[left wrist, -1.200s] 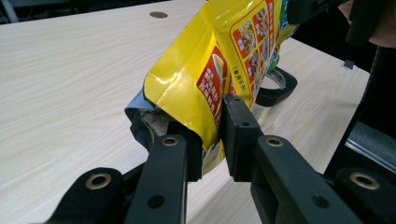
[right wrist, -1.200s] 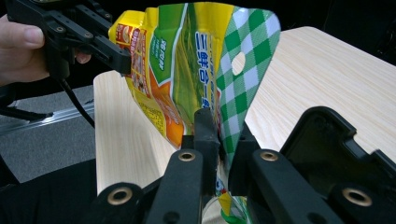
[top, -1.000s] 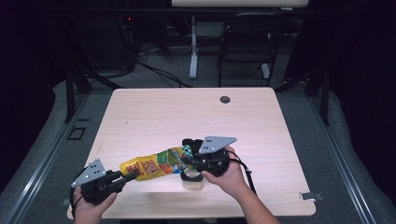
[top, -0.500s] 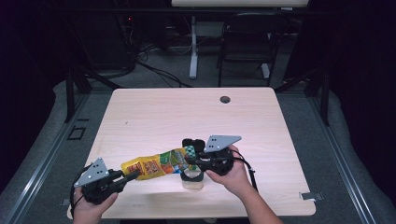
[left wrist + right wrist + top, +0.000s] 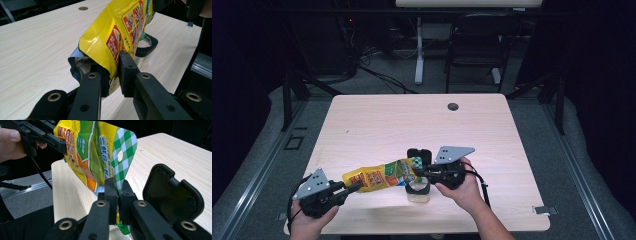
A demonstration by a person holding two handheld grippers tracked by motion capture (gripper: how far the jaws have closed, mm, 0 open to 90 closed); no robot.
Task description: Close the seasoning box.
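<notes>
A: How many tools, and how do they stand?

B: Two. The left gripper (image 5: pixel 346 190) has its black jaws clamped on the bottom end of one pouch (image 5: pixel 379 176); the right gripper (image 5: pixel 421 169) has just been closing and pinches the pouch's checked top edge, jaws nearly together.

A: The pouch?

B: One glossy foil bag, yellow with green and orange print, creased at the clamped base, stretched between the two grippers above the table (image 5: pixel 377 125).

A: Below it?

B: One clear round jar (image 5: pixel 418 191), mouth up, under the pouch's checked end. One black lid (image 5: pixel 172 192), rounded and matte, hinged open beside it.

A: Farther out?

B: One pale wood-grain tabletop with one dark round hole (image 5: pixel 453 106) near its far edge.
</notes>
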